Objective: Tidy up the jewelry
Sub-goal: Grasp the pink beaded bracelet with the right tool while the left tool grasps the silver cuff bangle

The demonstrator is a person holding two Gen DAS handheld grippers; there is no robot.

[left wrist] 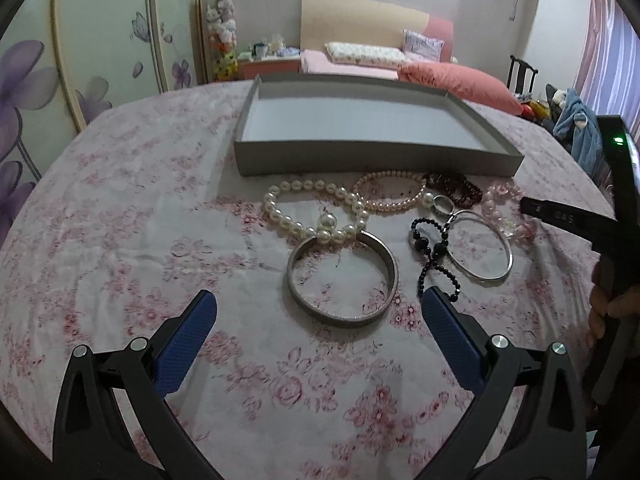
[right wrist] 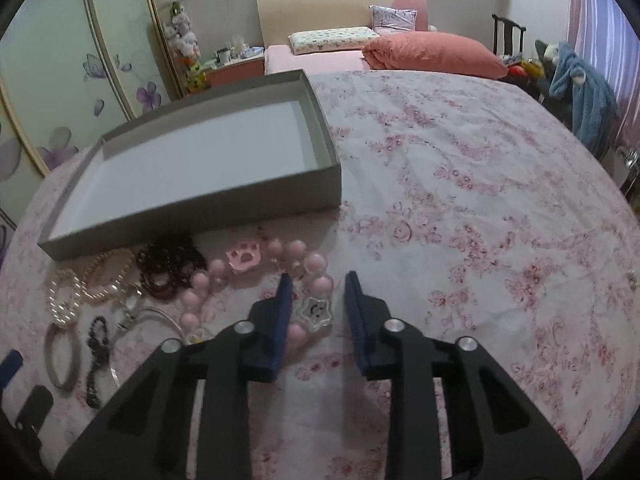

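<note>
Hovering open, right gripper (right wrist: 318, 280) astride pink bead bracelet (right wrist: 310, 276) beside shallow grey cardboard box (right wrist: 192, 216); left gripper (left wrist: 320, 312) open. Next, presumably: closing, lifting gently into box.

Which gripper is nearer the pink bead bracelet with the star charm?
Right. The right gripper has its open jaws straddling the pink bead bracelet; the left gripper sits at the wide silver bangle, further away.
</note>
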